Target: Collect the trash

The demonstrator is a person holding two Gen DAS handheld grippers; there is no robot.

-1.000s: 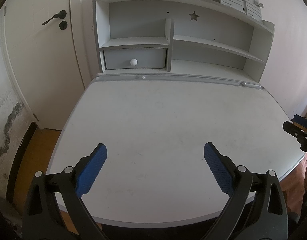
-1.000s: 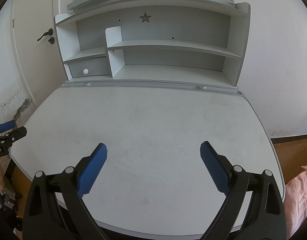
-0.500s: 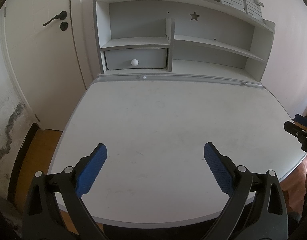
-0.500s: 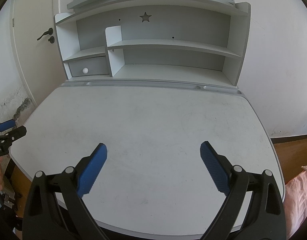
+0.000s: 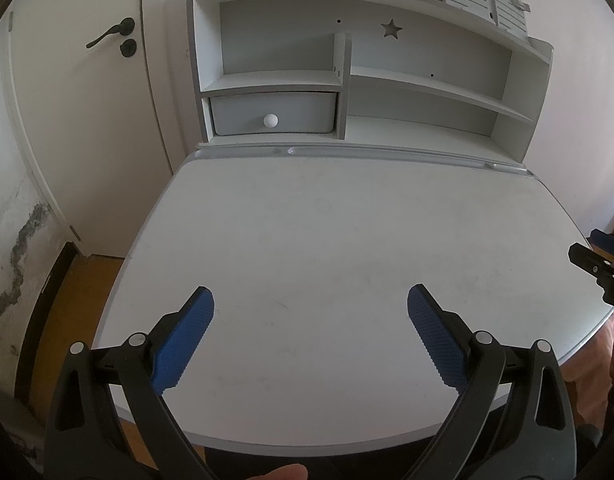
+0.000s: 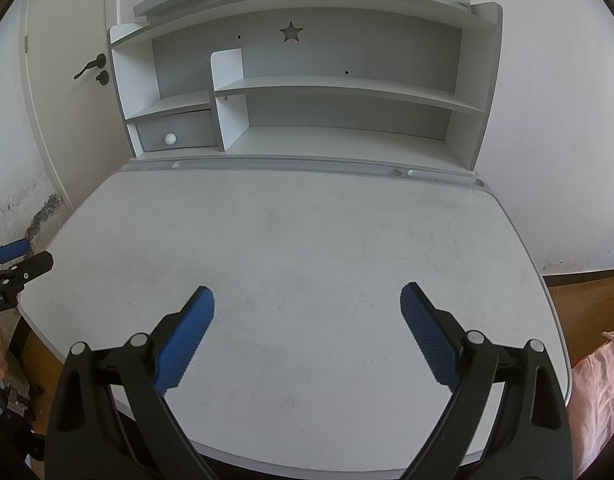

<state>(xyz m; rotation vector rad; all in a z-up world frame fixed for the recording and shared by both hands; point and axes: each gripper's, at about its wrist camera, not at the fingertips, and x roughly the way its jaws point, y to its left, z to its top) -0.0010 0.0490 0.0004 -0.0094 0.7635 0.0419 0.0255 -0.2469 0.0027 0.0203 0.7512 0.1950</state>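
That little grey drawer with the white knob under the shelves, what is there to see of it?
The small grey drawer sits shut in the lower left compartment of the white and grey shelf unit at the back of the white desk top. Its flat, matt front looks like painted wood, with one round white knob in the middle. A short shelf lies just above it. Nothing touches it; both tongs hover far in front.

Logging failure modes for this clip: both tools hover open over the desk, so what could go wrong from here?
1. No trash shows on the desk or shelves, so either open tool, left or right, may close on nothing.
2. The two tools sit near opposite desk edges, so reaching for one spot could knock them together.
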